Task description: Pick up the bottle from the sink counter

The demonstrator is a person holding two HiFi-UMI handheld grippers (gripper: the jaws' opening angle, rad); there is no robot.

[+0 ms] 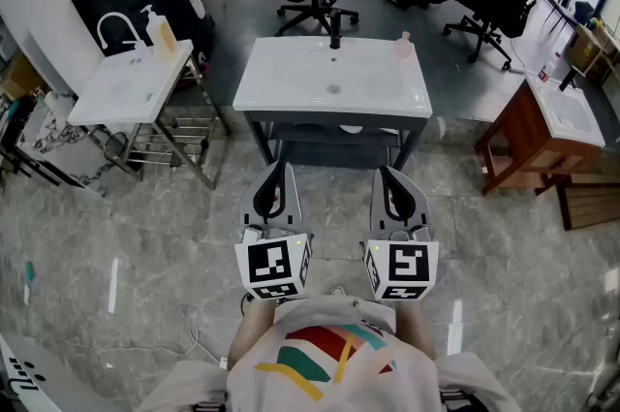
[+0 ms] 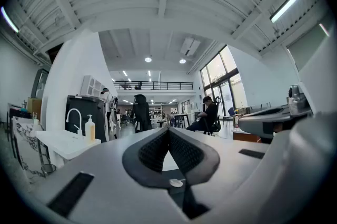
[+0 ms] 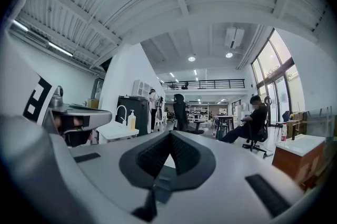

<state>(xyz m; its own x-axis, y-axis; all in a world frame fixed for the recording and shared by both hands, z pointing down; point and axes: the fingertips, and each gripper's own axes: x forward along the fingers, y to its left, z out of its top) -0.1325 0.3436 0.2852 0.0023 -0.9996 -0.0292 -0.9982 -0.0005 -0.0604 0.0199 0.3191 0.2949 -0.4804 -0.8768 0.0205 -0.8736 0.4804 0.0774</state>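
The small pale bottle (image 1: 403, 42) stands upright at the far right corner of the white sink table (image 1: 281, 82). The left hand-held gripper (image 1: 281, 170) and right hand-held gripper (image 1: 388, 174) point level, short of the table's near edge. Both have their jaws together and empty. The bottle is well ahead, on the right one's side.

Ahead of me the white sink counter (image 1: 281, 79) carries a black tap (image 1: 335, 32) and a small bottle (image 1: 403, 42) near its back right corner.
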